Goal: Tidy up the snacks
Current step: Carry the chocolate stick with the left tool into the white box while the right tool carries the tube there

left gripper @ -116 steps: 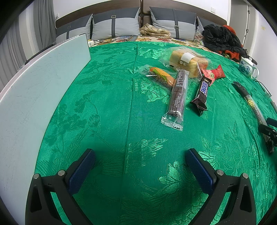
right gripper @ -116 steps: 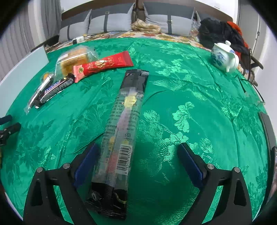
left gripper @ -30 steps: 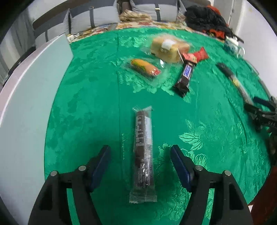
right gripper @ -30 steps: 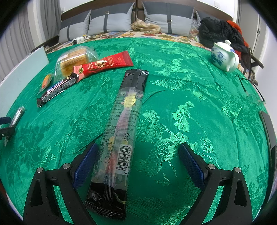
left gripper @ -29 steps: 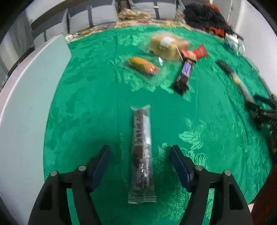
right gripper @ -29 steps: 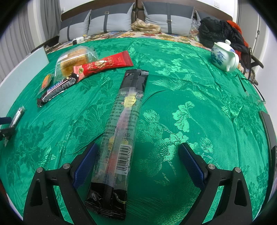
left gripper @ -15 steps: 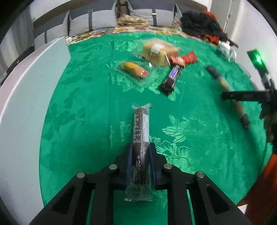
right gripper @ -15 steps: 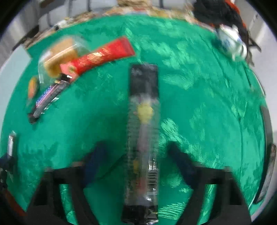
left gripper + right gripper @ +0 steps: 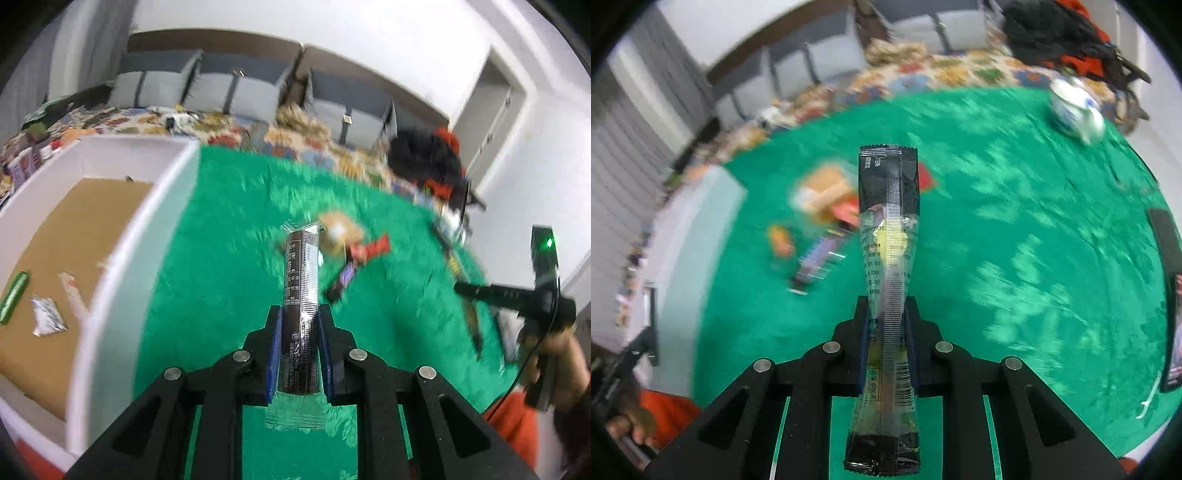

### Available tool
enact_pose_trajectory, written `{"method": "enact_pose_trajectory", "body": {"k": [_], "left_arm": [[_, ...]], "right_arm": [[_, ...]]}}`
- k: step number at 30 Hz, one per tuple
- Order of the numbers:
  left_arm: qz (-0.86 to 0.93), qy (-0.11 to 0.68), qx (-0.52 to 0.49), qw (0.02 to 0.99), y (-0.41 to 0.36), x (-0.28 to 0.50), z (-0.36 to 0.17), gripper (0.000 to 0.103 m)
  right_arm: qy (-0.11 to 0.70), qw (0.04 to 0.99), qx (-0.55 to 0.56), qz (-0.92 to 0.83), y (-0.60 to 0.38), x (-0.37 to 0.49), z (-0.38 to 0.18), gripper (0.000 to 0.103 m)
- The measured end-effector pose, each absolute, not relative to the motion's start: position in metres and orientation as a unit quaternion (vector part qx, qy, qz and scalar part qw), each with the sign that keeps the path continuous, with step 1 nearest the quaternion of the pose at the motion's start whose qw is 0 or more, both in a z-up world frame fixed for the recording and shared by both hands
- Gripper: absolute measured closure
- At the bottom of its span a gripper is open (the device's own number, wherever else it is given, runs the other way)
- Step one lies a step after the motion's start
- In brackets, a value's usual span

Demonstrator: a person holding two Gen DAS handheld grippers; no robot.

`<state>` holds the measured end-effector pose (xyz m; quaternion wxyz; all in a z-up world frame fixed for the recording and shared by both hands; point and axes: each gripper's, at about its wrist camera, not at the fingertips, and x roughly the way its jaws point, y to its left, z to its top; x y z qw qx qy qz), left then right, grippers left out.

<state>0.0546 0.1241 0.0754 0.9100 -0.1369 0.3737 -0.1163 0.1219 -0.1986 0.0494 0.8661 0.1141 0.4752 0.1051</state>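
My left claw (image 9: 299,350) is clamped on a long dark biscuit pack (image 9: 301,295) in a clear wrapper, held clear above the green brocade cloth (image 9: 221,277). Pack sticks forward, far end over the other snacks. To the left, a white box (image 9: 122,258) with a cardboard floor; a green stick pack (image 9: 14,297) and a silver sachet (image 9: 46,320) lie inside.

My right claw (image 9: 888,350): jaws have just been closing, now pinched on a long clear-and-black snack sleeve (image 9: 888,236), also lifted off the cloth. Below it, blurred: bread pack (image 9: 823,194), red wrapper (image 9: 846,214), chocolate bar (image 9: 816,267). Blue-and-white teapot (image 9: 1075,114) at far right.
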Motion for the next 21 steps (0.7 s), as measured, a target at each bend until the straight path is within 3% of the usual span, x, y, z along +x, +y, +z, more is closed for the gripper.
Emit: {"method": "enact_pose_trajectory", "body": {"k": [7, 15, 16, 17, 18, 19, 20, 21], "left_arm": [[-0.042, 0.333, -0.137, 0.932, 0.220, 0.043, 0.125, 0.085], [0.089, 0.383, -0.111, 0.913, 0.333, 0.046, 0.094, 0.085], [0.105, 0.391, -0.107, 0.908, 0.344, 0.047, 0.087, 0.085], [0.117, 0.397, -0.102, 0.905, 0.348, 0.043, 0.079, 0.084], [0.138, 0.410, -0.096, 0.896, 0.356, 0.043, 0.068, 0.076], [0.148, 0.418, -0.093, 0.892, 0.358, 0.041, 0.062, 0.056], [0.160, 0.424, -0.090, 0.887, 0.362, 0.040, 0.055, 0.043], [0.173, 0.424, -0.087, 0.885, 0.365, 0.037, 0.050, 0.024]], "right_arm": [[0.427, 0.862, 0.113, 0.249, -0.066, 0.124, 0.122, 0.085], [0.430, 0.818, 0.096, 0.370, 0.120, 0.134, 0.135, 0.085], [0.437, 0.812, 0.093, 0.375, 0.144, 0.136, 0.128, 0.084], [0.441, 0.808, 0.092, 0.380, 0.159, 0.137, 0.123, 0.076], [0.447, 0.801, 0.094, 0.387, 0.174, 0.139, 0.115, 0.070], [0.457, 0.793, 0.097, 0.391, 0.187, 0.141, 0.106, 0.049], [0.462, 0.790, 0.099, 0.390, 0.190, 0.140, 0.100, 0.038], [0.463, 0.792, 0.101, 0.385, 0.193, 0.139, 0.094, 0.038]]}}
